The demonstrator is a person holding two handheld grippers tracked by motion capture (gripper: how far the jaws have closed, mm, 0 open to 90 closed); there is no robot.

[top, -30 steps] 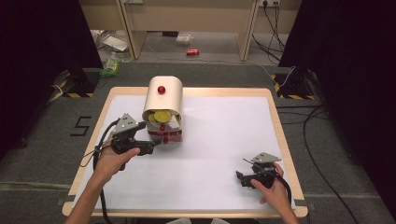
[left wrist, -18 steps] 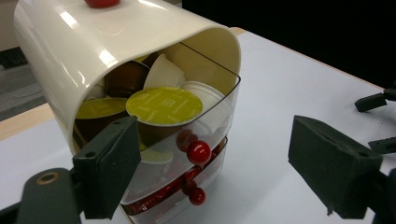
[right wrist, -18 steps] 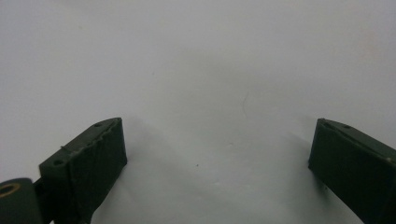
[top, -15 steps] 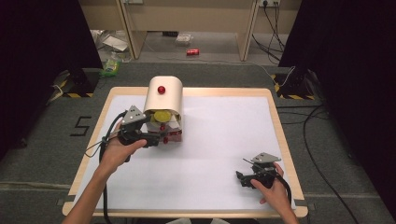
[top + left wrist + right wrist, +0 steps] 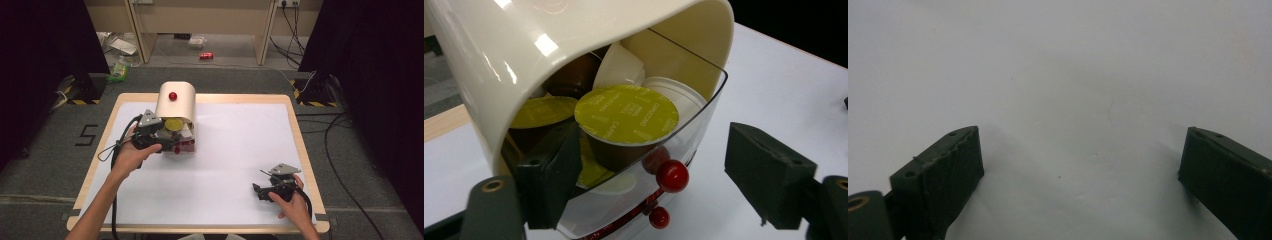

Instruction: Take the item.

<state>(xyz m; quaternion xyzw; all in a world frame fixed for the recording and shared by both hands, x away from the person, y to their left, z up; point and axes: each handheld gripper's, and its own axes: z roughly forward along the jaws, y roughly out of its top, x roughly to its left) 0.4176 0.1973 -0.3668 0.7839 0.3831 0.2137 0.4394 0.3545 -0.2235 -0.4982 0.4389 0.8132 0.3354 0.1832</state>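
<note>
Right tongs (image 5: 263, 190) rest wide apart on the bare worktop (image 5: 235, 150), idle. Left tongs (image 5: 644, 165) gape wide at the capsule holder (image 5: 175, 117), straddling a yellow-lidded capsule (image 5: 626, 116) inside its clear drawer (image 5: 704, 107). Nothing gripped; extraction remains undone.

Red can (image 5: 206, 55) on floor beyond table (image 5: 240, 100)

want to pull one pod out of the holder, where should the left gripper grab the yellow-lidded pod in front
Grip the yellow-lidded pod across its brown cup wall just under the foil rim, coming from the holder's open front. The rim overhangs, so it should stop slipping. The left gripper stands open there.
</note>
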